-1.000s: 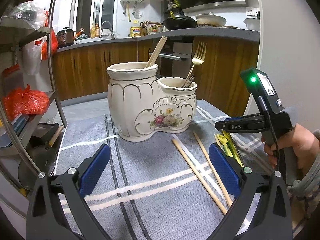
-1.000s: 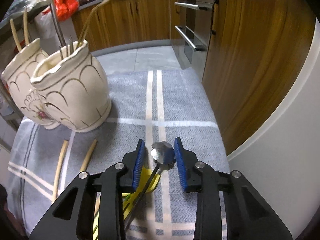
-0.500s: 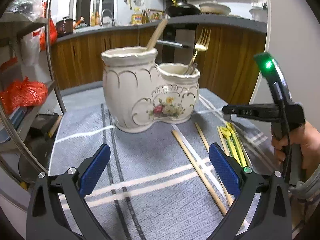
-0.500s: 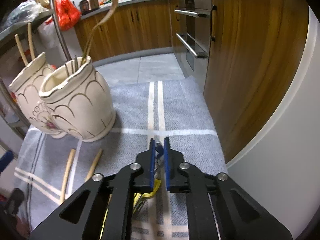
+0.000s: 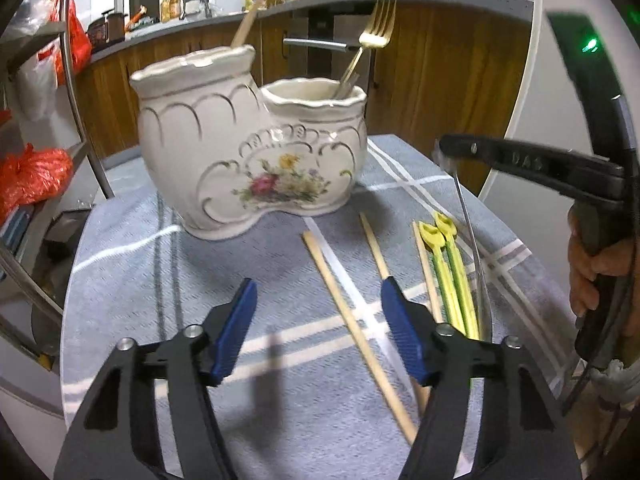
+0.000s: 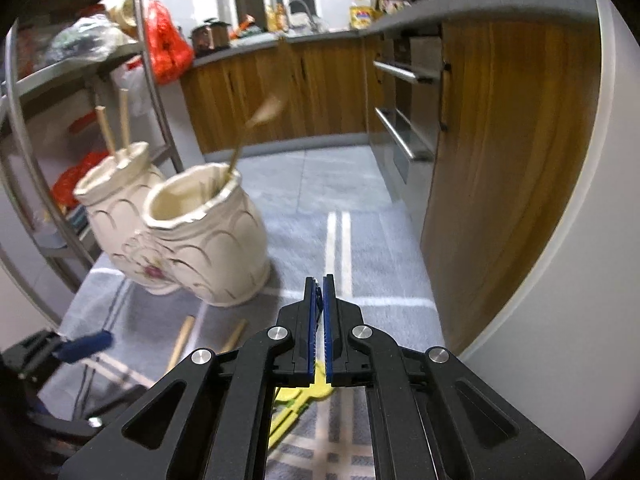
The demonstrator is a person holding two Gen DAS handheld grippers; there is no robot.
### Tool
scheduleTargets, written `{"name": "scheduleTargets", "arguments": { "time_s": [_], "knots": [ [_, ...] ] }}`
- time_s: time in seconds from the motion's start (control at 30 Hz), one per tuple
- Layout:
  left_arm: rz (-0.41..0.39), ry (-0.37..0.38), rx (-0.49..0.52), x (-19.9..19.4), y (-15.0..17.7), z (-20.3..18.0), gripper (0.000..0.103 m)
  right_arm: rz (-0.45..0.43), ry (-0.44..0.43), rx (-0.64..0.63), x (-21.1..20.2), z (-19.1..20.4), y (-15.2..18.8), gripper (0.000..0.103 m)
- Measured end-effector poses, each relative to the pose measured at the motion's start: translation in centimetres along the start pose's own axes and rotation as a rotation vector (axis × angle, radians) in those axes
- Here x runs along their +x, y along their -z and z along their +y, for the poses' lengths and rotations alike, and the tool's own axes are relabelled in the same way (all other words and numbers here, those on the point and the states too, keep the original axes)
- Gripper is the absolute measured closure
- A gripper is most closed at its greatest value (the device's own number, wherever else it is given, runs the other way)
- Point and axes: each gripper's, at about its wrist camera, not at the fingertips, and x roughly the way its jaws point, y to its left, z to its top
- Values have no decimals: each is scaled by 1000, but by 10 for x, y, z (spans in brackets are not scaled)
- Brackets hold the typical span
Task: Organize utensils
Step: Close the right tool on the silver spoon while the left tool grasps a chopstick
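A cream double-pot ceramic holder [image 5: 248,160] stands on the grey striped cloth; it also shows in the right wrist view [image 6: 200,240]. Its tall pot holds wooden chopsticks [image 6: 116,124]; its low pot holds a gold fork [image 5: 374,32]. My right gripper [image 5: 444,154] [image 6: 319,312] is shut on the head of a thin metal spoon [image 5: 468,224], lifted so the handle hangs down to the cloth. Two yellow-green spoons [image 5: 450,268] and loose wooden chopsticks [image 5: 352,316] lie on the cloth. My left gripper [image 5: 316,332] is open and empty, hovering over the chopsticks.
A metal shelf rack [image 5: 80,100] with red bags stands at the left. Wooden kitchen cabinets [image 6: 320,92] and an oven lie beyond the table. A white wall edge [image 6: 560,240] is close on the right.
My right gripper closed on the metal spoon's head and lifted it off the cloth. My left gripper moved closer to the holder and the chopsticks, still open.
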Motion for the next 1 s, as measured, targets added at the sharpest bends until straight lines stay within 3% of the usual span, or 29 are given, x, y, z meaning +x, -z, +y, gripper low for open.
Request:
{"name": "scheduleTargets", "arguments": {
  "time_s": [0.33, 0.4, 0.57, 0.7, 1.0],
  "knots": [
    [70, -49, 68, 23, 4, -24, 75, -137, 18, -52, -31, 2, -4, 100],
    [76, -49, 66, 24, 3, -24, 93, -157, 12, -46, -35, -1, -6, 100],
    [66, -47, 75, 22, 0, -16, 97, -213, -1, -28, -46, -6, -10, 100],
    [11, -51, 68, 11, -5, -7, 97, -269, -7, -27, -57, -5, -12, 100],
    [-221, -11, 70, -37, -5, 5, 97, -355, 5, -4, -72, -6, -15, 100]
  ]
}}
